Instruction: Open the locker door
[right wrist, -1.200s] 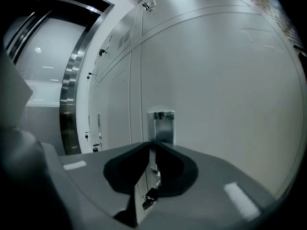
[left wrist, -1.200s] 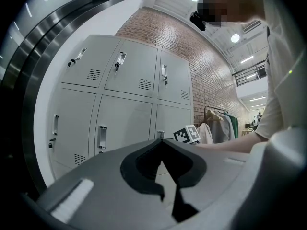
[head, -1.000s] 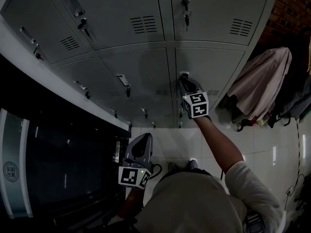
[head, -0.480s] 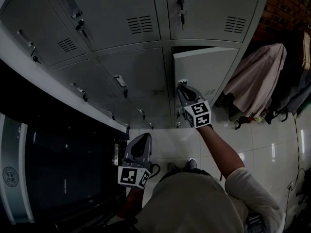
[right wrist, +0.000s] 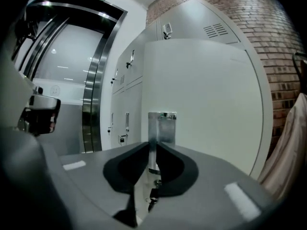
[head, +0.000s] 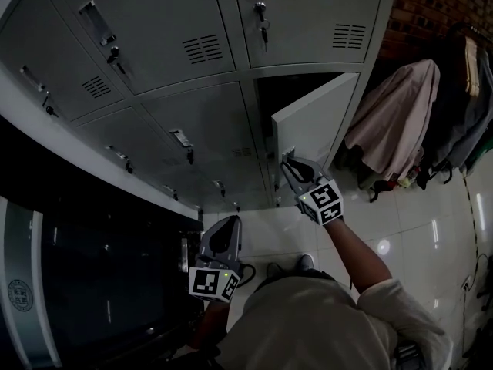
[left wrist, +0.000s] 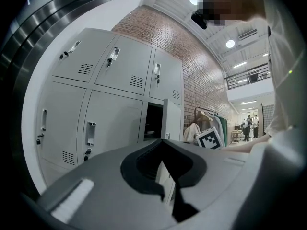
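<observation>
The grey locker door (head: 316, 118) in the lower row stands partly swung out, with a dark opening (head: 289, 91) behind it. My right gripper (head: 289, 160) is shut on the metal handle (head: 286, 154) at the door's free edge. In the right gripper view the handle plate (right wrist: 162, 123) sits pinched between the pads, with the pale door (right wrist: 206, 90) filling the view and a key hanging below. My left gripper (head: 223, 233) hangs low near my body, shut and empty. The left gripper view shows its jaws (left wrist: 165, 169) together and the open door (left wrist: 171, 123) beyond.
Closed lockers with keys (head: 262, 10) surround the open one. Garments (head: 393, 129) hang on a rack just right of the door's swing. A dark glass and steel frame (head: 92, 284) stands at the left. White floor tiles (head: 416, 237) lie below.
The locker door has swung from closed to partly open. My right gripper has drawn back toward me and a little right with the handle. The left gripper has stayed put.
</observation>
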### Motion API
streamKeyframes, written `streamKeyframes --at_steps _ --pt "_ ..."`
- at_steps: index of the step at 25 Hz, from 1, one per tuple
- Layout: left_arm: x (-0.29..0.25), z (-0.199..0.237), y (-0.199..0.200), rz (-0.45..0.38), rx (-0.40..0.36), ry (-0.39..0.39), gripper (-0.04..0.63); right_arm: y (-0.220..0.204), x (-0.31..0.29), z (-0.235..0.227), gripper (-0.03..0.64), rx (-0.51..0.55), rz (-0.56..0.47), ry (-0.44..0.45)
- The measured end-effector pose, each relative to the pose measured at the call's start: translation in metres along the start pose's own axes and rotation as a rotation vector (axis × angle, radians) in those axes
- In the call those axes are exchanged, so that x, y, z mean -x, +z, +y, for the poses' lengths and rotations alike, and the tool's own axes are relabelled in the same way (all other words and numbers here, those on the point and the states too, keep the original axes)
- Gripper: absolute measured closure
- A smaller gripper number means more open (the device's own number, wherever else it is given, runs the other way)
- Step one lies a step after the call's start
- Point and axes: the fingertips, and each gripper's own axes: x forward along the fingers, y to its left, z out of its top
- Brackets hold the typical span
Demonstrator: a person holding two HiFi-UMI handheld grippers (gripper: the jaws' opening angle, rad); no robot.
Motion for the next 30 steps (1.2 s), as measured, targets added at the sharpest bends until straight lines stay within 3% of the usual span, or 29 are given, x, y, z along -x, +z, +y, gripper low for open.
streamKeyframes --at_steps 7,15,19,20,23,26,30 --pt "-0.013 -0.017 0.003 -0.001 -0.001 -0.040 0.512 0.003 0.040 0.005 0.578 0.013 -0.034 0.034" --pt "-0.031 -0.037 0.000 0.005 0.011 -0.089 0.512 0.001 0.092 0.001 0.577 0.024 -0.084 0.135" --pt "-0.040 -0.046 -0.002 0.008 0.015 -0.110 0.512 0.011 0.123 0.001 0.577 -0.098 -0.052 0.176" --pt "-0.042 -0.048 -0.003 0.008 0.016 -0.114 0.512 0.007 0.129 -0.002 0.608 -0.085 -0.066 0.198" --pt "-0.046 -0.052 -0.004 0.009 0.017 -0.122 0.512 0.000 0.146 -0.012 0.617 0.006 -0.122 0.247" --pt "-0.050 -0.054 -0.004 0.005 0.012 -0.122 0.512 0.009 0.165 -0.018 0.617 -0.024 -0.160 0.204" --pt "-0.052 -0.050 -0.005 0.003 -0.003 -0.097 0.512 0.016 0.191 -0.044 0.617 -0.097 -0.059 -0.124"
